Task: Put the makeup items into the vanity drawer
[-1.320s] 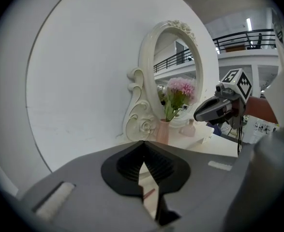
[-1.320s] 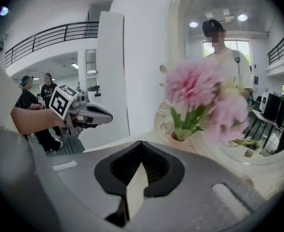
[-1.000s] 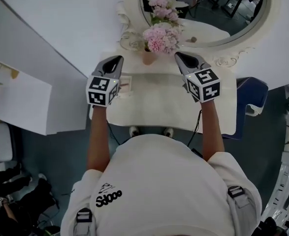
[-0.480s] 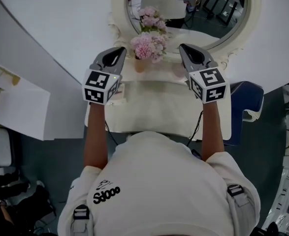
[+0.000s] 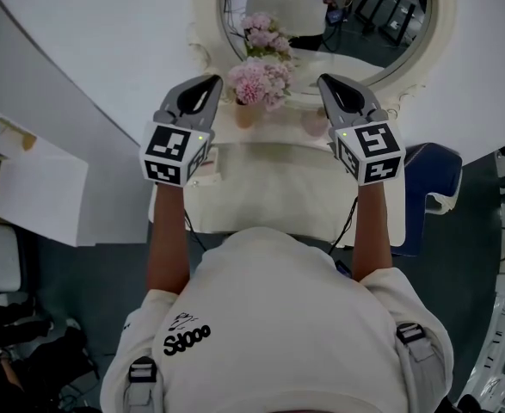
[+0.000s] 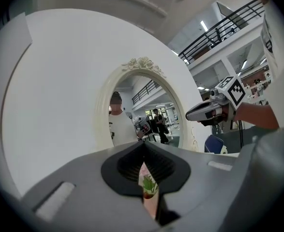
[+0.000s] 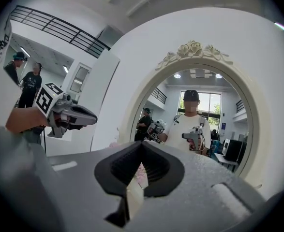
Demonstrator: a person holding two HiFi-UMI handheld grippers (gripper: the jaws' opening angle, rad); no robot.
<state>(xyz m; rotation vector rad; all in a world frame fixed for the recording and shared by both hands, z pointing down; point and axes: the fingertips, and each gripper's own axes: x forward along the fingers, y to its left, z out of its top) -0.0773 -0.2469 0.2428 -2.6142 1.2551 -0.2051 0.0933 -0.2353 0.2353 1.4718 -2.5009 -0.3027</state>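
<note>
I stand at a cream vanity table point(image 5: 278, 188) with an oval mirror point(image 5: 407, 41). Both grippers hover above the tabletop and point at the mirror. My left gripper point(image 5: 211, 81) is shut and holds nothing; its jaws also meet in the left gripper view point(image 6: 143, 146). My right gripper point(image 5: 324, 81) is shut and empty too, with its jaws pressed together in the right gripper view point(image 7: 142, 146). A small pinkish item point(image 5: 312, 124) sits on the table under the right gripper. Another small item point(image 5: 215, 156) lies beside the left gripper's marker cube. My body hides the table's front.
Pink flowers point(image 5: 259, 80) in a pale vase point(image 5: 244, 115) stand at the back of the table between the grippers. A blue chair point(image 5: 437, 179) is to the right. A white cabinet point(image 5: 28, 188) is at the left. The mirror point(image 7: 200, 115) reflects a person holding grippers.
The view has shifted toward the mirror, and my body now covers the table's front edge and its two knobs. Both grippers stay shut, side by side over the table.
</note>
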